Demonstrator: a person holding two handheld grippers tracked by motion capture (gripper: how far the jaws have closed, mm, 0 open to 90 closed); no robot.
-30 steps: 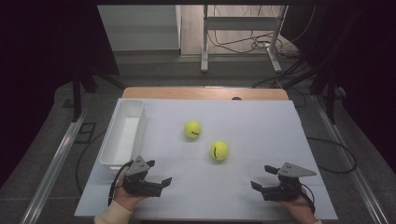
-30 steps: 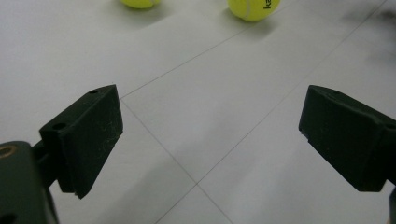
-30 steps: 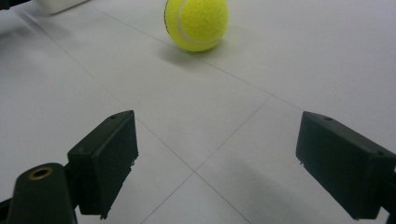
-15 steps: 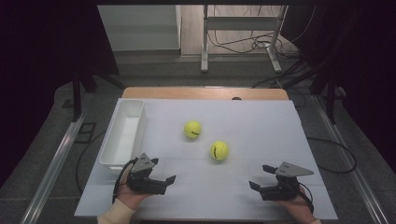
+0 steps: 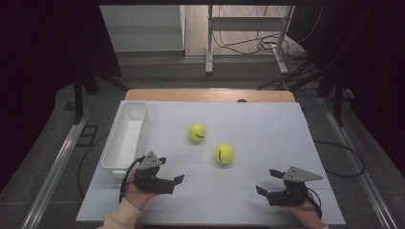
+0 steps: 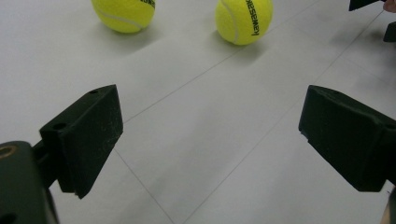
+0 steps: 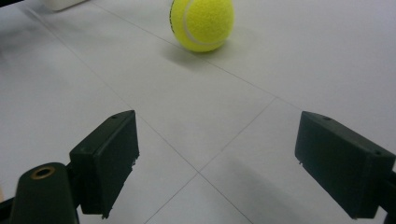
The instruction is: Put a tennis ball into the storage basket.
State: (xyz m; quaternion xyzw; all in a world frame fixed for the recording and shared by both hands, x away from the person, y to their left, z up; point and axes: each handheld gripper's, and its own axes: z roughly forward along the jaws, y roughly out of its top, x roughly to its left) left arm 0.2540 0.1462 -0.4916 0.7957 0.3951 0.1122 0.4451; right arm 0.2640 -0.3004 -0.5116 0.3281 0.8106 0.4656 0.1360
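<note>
Left gripper [image 5: 173, 181] low over the white table [image 5: 267, 133], jaws spread wide, nudged slightly toward the balls since a second ago. Ahead, far tennis ball [image 5: 197, 132] and near tennis ball [image 5: 224, 153], unmoved; "kawasaki" legible on the near one. White tray [image 5: 125, 138] at far left. Right gripper [image 5: 268, 182] likewise gaping, barely shifted.

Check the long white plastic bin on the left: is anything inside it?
The long white rectangular plastic bin looks empty: its pale floor shows bare. Its near end is partly hidden behind the left claw. Both yellow tennis balls lie outside, on the white table.
</note>
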